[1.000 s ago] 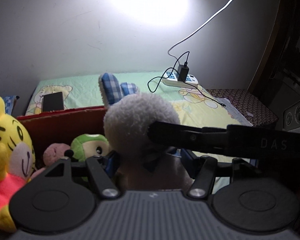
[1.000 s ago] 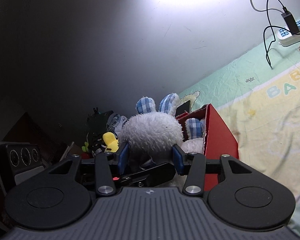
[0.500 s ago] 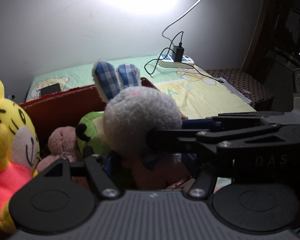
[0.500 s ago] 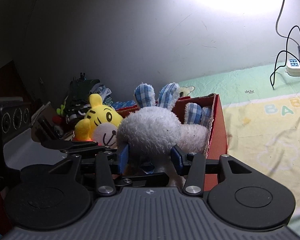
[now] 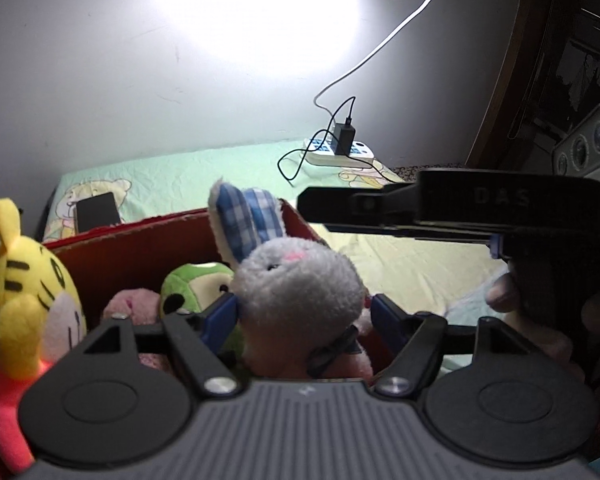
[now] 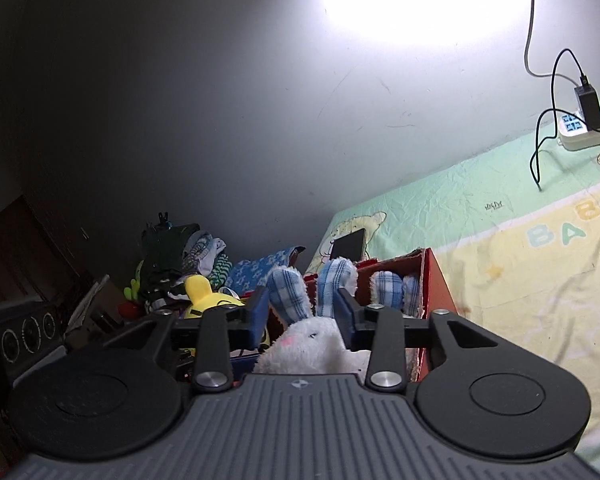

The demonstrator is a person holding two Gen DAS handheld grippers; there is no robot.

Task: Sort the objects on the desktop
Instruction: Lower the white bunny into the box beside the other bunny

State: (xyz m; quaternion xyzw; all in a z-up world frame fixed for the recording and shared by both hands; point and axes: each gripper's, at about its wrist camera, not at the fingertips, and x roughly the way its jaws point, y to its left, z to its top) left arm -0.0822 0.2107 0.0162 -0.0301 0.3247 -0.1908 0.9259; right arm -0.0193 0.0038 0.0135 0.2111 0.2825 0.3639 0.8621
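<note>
A white plush rabbit (image 5: 296, 292) with blue checked ears sits in a red cardboard box (image 5: 140, 240). My left gripper (image 5: 300, 312) is open, its blue pads either side of the rabbit's head. My right gripper (image 6: 304, 312) is open above the rabbit (image 6: 312, 340), with the ears (image 6: 292, 292) between its pads, and it shows as a black bar in the left wrist view (image 5: 440, 208). A yellow tiger plush (image 5: 24, 292), a green frog plush (image 5: 196, 288) and a pink plush (image 5: 132, 308) also lie in the box.
The box stands on a green and yellow baby-print sheet (image 6: 520, 264). A dark phone (image 5: 96, 212) lies behind the box. A white power strip (image 5: 340, 152) with a black charger and cables sits by the wall. Clothes (image 6: 180, 256) are piled at the left.
My right gripper has let go of the rabbit's head and risen, so now only the ears lie between its pads. The rabbit has settled lower in the box, between my left gripper's pads.
</note>
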